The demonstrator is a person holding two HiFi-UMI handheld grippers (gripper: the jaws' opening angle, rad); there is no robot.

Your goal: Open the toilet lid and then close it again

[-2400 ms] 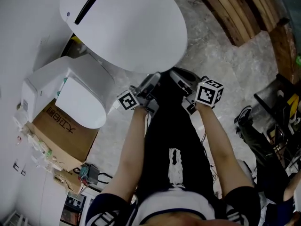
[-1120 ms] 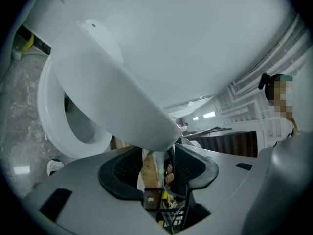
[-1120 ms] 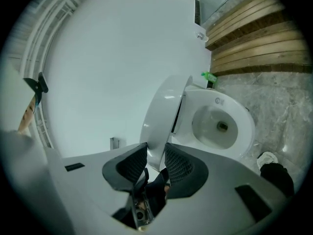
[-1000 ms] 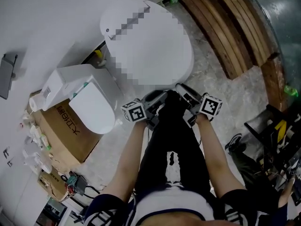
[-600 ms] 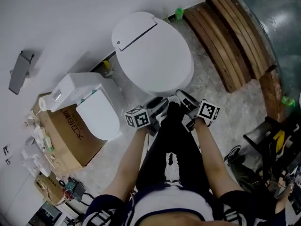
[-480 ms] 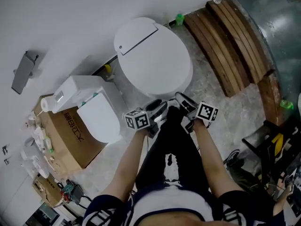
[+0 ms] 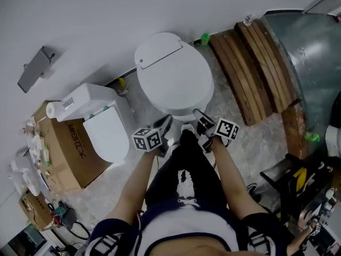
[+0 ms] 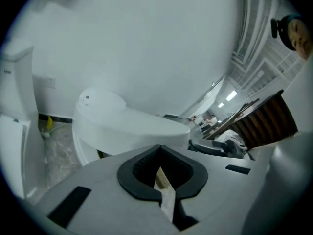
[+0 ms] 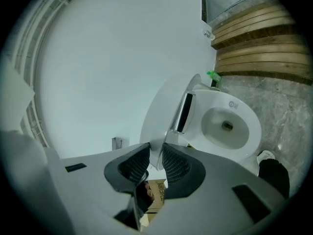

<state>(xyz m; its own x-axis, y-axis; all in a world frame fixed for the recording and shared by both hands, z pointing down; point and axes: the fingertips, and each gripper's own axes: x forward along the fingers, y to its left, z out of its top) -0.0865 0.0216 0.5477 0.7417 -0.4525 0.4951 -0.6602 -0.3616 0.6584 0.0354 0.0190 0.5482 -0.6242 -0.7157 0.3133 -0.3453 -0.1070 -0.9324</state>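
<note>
Right gripper view, right gripper (image 9: pixel 155 154) jaws just closing on raised toilet lid (image 9: pixel 165 112), left gripper (image 8: pixel 159 153) clenched empty.

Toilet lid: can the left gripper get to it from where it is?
Probably yes. The toilet lid sits just ahead of the left gripper with nothing between them. But its jaws are shut and empty, so it could only nudge the lid until they open.
</note>
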